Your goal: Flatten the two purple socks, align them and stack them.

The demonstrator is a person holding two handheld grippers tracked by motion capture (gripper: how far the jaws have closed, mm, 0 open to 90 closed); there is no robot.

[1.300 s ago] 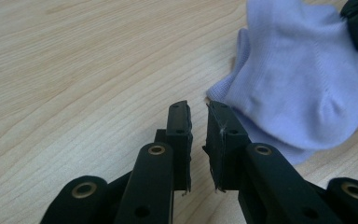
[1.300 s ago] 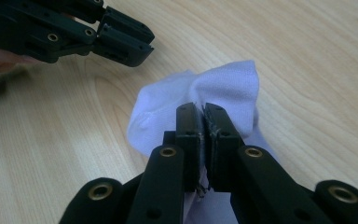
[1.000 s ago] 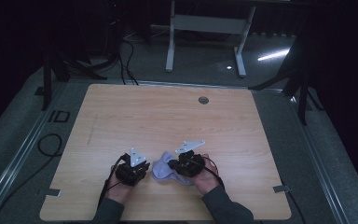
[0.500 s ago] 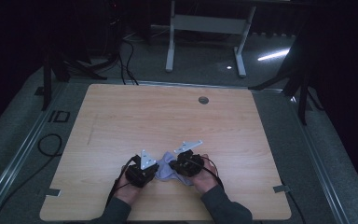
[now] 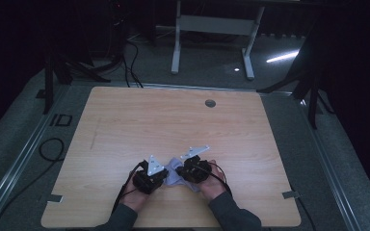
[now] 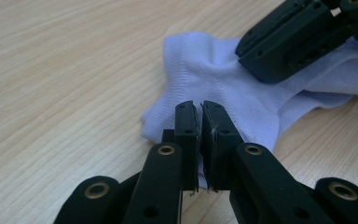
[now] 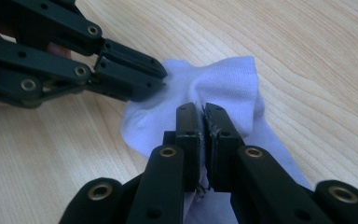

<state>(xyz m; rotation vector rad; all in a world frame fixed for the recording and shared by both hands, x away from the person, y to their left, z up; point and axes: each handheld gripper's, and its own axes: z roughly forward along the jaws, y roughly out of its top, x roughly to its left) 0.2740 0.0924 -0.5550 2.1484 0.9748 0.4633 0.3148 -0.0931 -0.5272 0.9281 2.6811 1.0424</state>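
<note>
A pale lilac-white sock (image 5: pixel 173 169) is found crumpled on the wooden table (image 5: pixel 173 120), near its front edge, lodged between the two grippers.

The left gripper (image 6: pixel 200 122) is seen with its jaws pressed together on a fold of the sock; a thin edge of fabric is caught between the pads. Its jaws have just been closing, with the cloth between them. The bulk of the sock is spread ahead of its jaw tips and off to their right in the left gripper view.

The right gripper (image 7: pixel 202 122) is likewise seen pinching the sock, its jaws nearly together with cloth drawn up between them. The sock is bunched directly ahead of its jaw tips and trails back beneath them on the right in the right gripper view.

In the high view the left gripper (image 5: pixel 150 176) and right gripper (image 5: pixel 192 168) are observed close beside each other, tips angled inward toward the sock. Each is held in a hand with a dark sleeve (image 5: pixel 123 219) behind it.
</note>
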